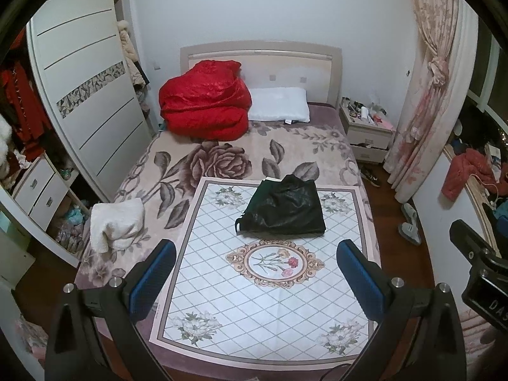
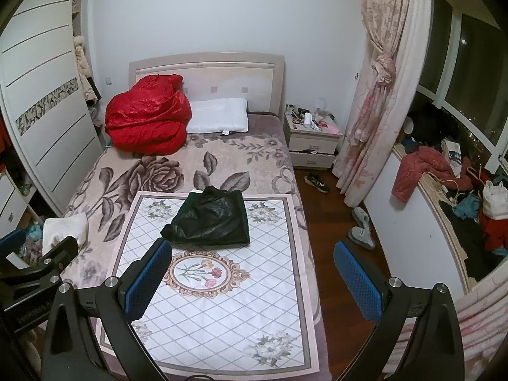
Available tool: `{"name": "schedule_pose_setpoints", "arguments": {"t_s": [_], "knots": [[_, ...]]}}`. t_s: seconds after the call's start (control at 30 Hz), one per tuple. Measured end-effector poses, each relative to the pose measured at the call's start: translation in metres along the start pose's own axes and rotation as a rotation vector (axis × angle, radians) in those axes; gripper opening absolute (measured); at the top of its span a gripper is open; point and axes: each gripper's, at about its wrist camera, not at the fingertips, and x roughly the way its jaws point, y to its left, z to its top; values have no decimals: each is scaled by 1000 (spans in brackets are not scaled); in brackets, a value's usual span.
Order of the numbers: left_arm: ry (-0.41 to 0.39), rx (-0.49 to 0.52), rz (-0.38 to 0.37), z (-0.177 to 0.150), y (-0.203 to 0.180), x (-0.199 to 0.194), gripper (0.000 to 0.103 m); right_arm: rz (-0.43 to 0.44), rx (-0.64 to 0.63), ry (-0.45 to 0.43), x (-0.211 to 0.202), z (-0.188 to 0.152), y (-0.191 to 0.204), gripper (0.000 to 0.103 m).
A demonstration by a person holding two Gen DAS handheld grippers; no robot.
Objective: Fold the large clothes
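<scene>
A black leather-like garment [image 1: 287, 206] [image 2: 211, 219] lies folded into a rough rectangle on a white diamond-patterned mat [image 1: 263, 289] [image 2: 219, 301] spread over the foot of the bed. My left gripper [image 1: 255, 262] hovers open above the mat, short of the garment, nothing between its blue pads. My right gripper [image 2: 252, 263] is open too, held over the mat's right edge and the floor beside the bed. In the right wrist view the left gripper [image 2: 19, 247] shows at the far left.
A cream fluffy garment [image 1: 116, 222] [image 2: 65, 227] lies folded at the bed's left edge. A red quilt [image 1: 204, 101] and white pillow [image 1: 279, 109] sit by the headboard. A wardrobe [image 1: 82, 95] stands left, a nightstand [image 2: 312, 136], slippers [image 2: 362, 228] and cluttered ledge [image 2: 460, 197] right.
</scene>
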Motion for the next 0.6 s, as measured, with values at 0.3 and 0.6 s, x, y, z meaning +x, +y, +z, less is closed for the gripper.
{"name": "schedule_pose_setpoints", "arguments": {"t_s": [0.3, 0.6], "knots": [[-15, -6, -10, 0, -1, -8, 103, 1, 4, 0, -4, -3, 2, 103], [-24, -10, -5, 0, -1, -14, 103, 4, 9, -2, -16, -6, 3, 103]]}}
